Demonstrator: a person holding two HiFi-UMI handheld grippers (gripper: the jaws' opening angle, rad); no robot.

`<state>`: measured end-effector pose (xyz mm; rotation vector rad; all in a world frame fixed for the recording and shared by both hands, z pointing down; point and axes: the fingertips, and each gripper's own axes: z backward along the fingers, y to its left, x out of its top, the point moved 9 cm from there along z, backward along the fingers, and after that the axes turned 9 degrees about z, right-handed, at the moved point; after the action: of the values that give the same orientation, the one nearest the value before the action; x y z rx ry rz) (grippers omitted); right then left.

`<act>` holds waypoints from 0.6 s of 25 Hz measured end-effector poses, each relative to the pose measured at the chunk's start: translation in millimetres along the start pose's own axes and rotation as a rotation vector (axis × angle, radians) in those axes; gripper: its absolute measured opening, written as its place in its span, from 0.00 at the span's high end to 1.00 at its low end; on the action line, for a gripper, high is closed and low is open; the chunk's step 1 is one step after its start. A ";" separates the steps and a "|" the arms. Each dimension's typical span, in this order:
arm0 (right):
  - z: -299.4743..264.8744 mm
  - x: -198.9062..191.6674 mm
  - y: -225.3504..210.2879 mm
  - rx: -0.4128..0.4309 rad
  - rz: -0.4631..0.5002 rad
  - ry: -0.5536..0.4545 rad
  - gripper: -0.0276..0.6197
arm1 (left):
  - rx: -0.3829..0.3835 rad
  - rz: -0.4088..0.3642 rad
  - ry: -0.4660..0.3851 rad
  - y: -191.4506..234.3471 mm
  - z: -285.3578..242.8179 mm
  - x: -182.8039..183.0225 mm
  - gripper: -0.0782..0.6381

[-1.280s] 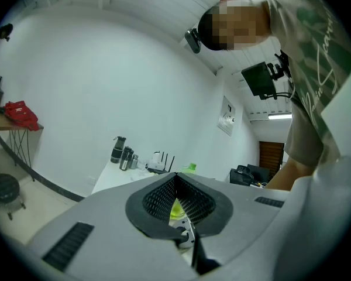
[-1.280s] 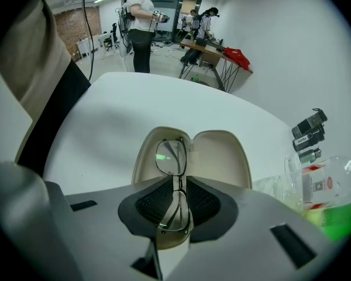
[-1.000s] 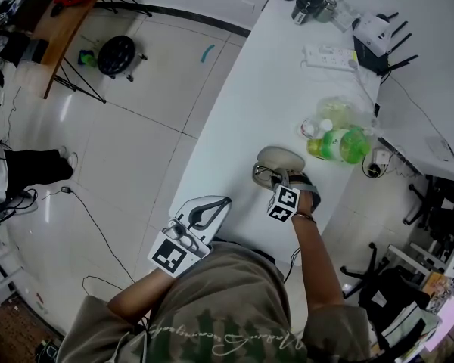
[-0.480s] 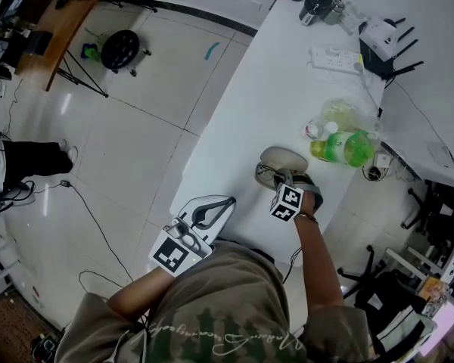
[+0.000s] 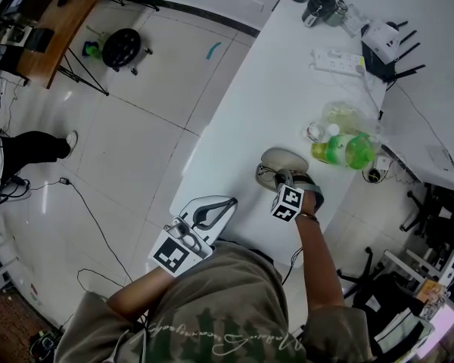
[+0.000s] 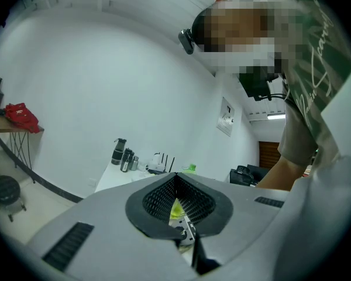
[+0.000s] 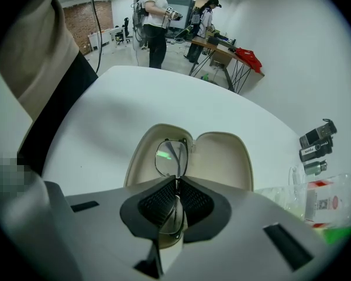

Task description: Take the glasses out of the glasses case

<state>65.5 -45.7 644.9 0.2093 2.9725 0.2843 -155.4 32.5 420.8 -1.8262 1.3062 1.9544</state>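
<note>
A beige glasses case (image 5: 282, 159) lies open on the white table (image 5: 272, 89), near its front right edge. Thin metal-framed glasses (image 7: 171, 157) stand over the left half of the case (image 7: 219, 157). My right gripper (image 7: 176, 183) is shut on their frame at the bridge: one lens shows beyond the fingertips, the other sits between the jaws. In the head view the right gripper (image 5: 278, 178) is at the case's near end. My left gripper (image 5: 225, 203) hovers at the table's near edge, left of the case, and is shut with nothing in it (image 6: 176, 177).
A green bottle (image 5: 346, 147) and a clear plastic bag (image 5: 340, 116) lie just right of the case. Farther back are a power strip (image 5: 338, 61), a router (image 5: 378, 40) and dark flasks (image 5: 314, 2). People (image 7: 158, 16) stand across the room.
The head view has shifted slightly. Both grippers keep the same places relative to the case and stay shut.
</note>
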 end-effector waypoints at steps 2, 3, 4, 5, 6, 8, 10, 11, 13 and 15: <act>1.1 -0.8 0.3 0.001 0.010 -0.003 0.91 | -0.002 -0.002 0.003 -0.3 -0.7 0.0 0.88; 2.0 -0.8 0.2 -0.003 0.015 -0.003 0.91 | -0.004 -0.003 0.004 -0.5 -0.8 0.3 0.88; 2.9 -0.5 0.1 -0.009 0.018 -0.003 0.91 | -0.004 -0.003 0.003 -0.5 -0.7 0.8 0.88; 3.9 -0.1 0.0 -0.016 0.018 -0.004 0.91 | -0.005 -0.003 0.002 -0.7 -0.6 1.3 0.88; 5.0 0.3 0.1 -0.024 0.016 -0.007 0.92 | -0.005 -0.003 0.000 -1.0 -0.3 1.4 0.88; 7.5 1.2 -0.2 -0.034 0.009 -0.013 0.92 | -0.004 0.000 -0.002 -1.5 0.4 1.1 0.88; 8.9 1.9 -1.1 -0.039 0.008 -0.018 0.93 | -0.003 0.004 0.000 -1.2 0.4 0.5 0.88; 9.3 1.6 -1.4 -0.040 0.009 -0.020 0.93 | -0.004 0.005 -0.001 -1.1 -0.2 0.3 0.88; 10.4 -0.1 -1.7 -0.039 0.007 -0.022 0.93 | -0.006 0.004 -0.005 -1.6 -2.0 0.6 0.88; 11.7 -1.5 -1.7 -0.039 0.004 -0.023 0.93 | -0.008 0.003 -0.005 -2.3 -2.8 1.3 0.88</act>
<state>68.6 -45.5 633.3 0.2127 2.9408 0.3381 -152.3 31.4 418.9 -1.8229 1.3020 1.9669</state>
